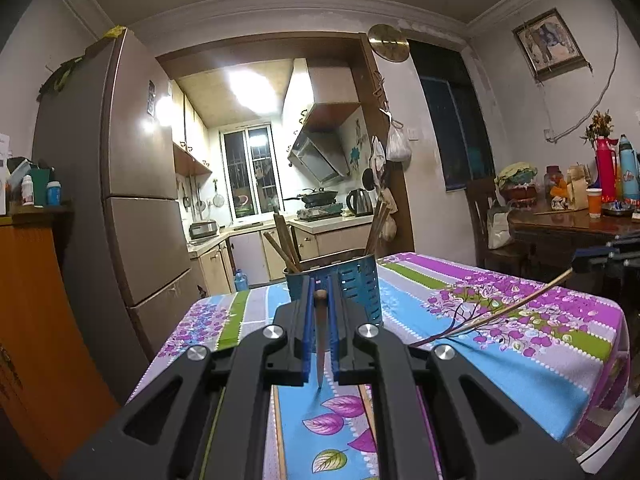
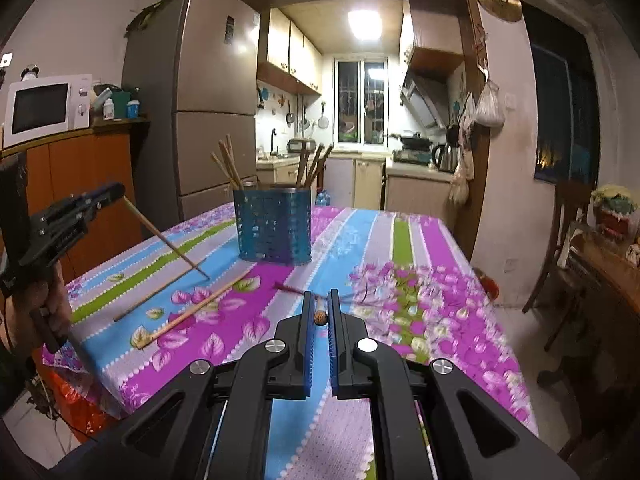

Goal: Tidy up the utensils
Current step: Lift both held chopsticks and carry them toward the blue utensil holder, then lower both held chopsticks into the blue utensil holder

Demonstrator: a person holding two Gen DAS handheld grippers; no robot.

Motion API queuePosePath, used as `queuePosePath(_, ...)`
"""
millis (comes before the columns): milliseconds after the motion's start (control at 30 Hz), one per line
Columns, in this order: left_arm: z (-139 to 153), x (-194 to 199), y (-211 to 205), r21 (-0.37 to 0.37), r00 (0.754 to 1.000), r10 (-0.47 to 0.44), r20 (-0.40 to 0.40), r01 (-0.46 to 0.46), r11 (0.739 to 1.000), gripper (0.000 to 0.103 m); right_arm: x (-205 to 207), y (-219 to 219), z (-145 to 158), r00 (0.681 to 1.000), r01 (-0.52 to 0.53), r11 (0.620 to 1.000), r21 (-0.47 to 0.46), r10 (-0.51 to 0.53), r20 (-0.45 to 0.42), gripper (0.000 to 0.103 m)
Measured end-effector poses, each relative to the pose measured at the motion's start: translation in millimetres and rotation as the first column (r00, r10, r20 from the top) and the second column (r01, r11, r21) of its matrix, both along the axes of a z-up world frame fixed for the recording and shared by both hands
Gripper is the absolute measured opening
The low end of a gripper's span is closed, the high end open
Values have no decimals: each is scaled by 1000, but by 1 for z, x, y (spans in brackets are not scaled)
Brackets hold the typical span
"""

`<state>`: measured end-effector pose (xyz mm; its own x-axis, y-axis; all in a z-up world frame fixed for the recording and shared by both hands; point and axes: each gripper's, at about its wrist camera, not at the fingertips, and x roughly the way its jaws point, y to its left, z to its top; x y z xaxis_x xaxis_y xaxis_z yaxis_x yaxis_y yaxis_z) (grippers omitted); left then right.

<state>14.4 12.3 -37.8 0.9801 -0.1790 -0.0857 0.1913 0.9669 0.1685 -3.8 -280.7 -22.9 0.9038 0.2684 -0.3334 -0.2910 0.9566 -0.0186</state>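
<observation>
Both grippers clamp one thin wooden chopstick each: left gripper [image 1: 320, 296], right gripper [image 2: 321, 316]. Blue perforated metal holder [image 2: 272, 226] sits mid-table. Chopsticks likely light, stiff, slippery; pinch near thick end.

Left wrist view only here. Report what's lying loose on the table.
Observer: Two chopsticks lie flat on the cloth, on the left gripper's side of the holder.
Operator: Describe how my stick hangs.
Observer: Left stick slants down toward the cloth, tip short of the holder; contact unclear.
Operator: Confirm the right grip.
Observer: Right gripper's jaws are shut on the right stick's butt end.
</observation>
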Motion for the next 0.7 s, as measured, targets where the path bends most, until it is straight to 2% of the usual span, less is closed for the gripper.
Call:
queuePosePath(133,13,6,3,-20,1000,-11,11,11,1000,5,2,1,27,998,-15,1000,-19,16,55,7)
queuePosePath(367,27,22,1,-21,999,-54,-9,53,998,5,16,8,63,993,-57,998,-33,60,103,7)
queuePosePath(533,40,29,2,-31,997,-78,-5,77,997,5,35,10,85,992,-99,995,-11,99,82,8)
queuePosePath(700,60,35,0,-31,994,-106,17,106,994,5,66,14,112,990,-142,990,13,142,-4,8)
